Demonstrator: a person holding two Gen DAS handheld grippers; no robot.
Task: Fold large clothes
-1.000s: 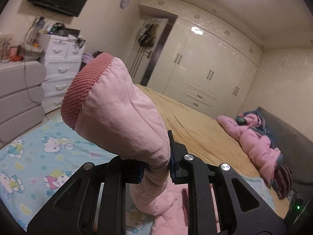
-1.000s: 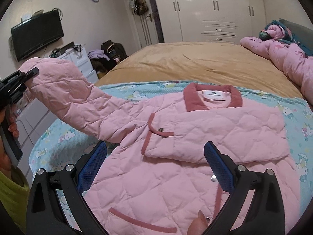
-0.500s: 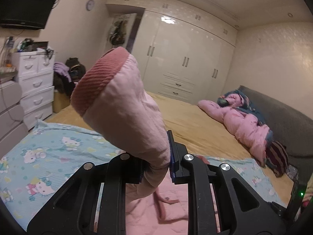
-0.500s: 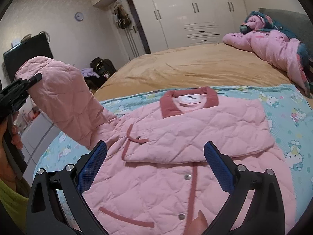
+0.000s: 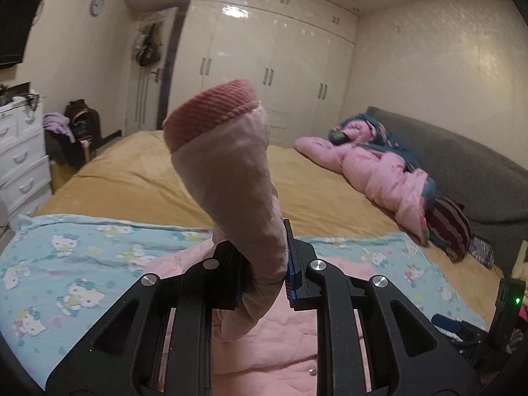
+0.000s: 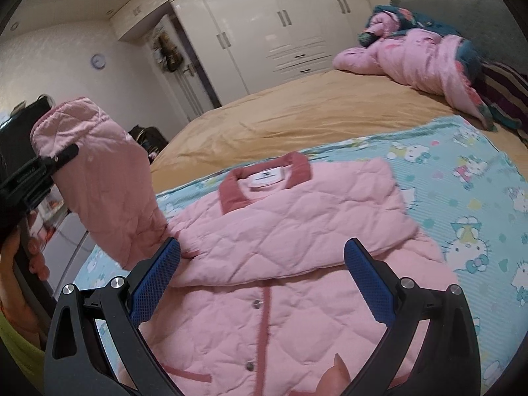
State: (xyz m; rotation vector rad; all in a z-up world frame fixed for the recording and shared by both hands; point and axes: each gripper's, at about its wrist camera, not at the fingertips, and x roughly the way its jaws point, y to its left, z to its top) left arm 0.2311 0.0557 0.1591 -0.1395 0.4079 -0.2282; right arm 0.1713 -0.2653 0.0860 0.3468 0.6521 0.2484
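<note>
A pink quilted jacket (image 6: pixel 297 257) lies front up on a light blue cartoon-print sheet (image 6: pixel 468 178), its far sleeve folded across the chest. My left gripper (image 5: pixel 262 279) is shut on the near sleeve (image 5: pixel 231 178), which stands up in front of the lens with its ribbed darker cuff (image 5: pixel 211 112) on top. In the right wrist view that same sleeve (image 6: pixel 105 191) is held up at the left by the left gripper (image 6: pixel 49 165). My right gripper (image 6: pixel 262 274) hovers open over the jacket's chest, nothing between its blue pads (image 6: pixel 155 283).
The bed has a mustard cover (image 5: pixel 138 178) beyond the sheet. A heap of pink and blue bedding (image 5: pixel 379 168) lies by the grey headboard (image 5: pixel 462 165). White drawers (image 5: pixel 19 155) stand at the left, wardrobes (image 5: pixel 270 66) at the back. A person's hand (image 6: pixel 29 250) grips the left tool.
The left gripper has carried the sleeve rightwards, in over the jacket's body; pink quilting now lies under it. The right gripper's view has swung so the jacket sits more central.
</note>
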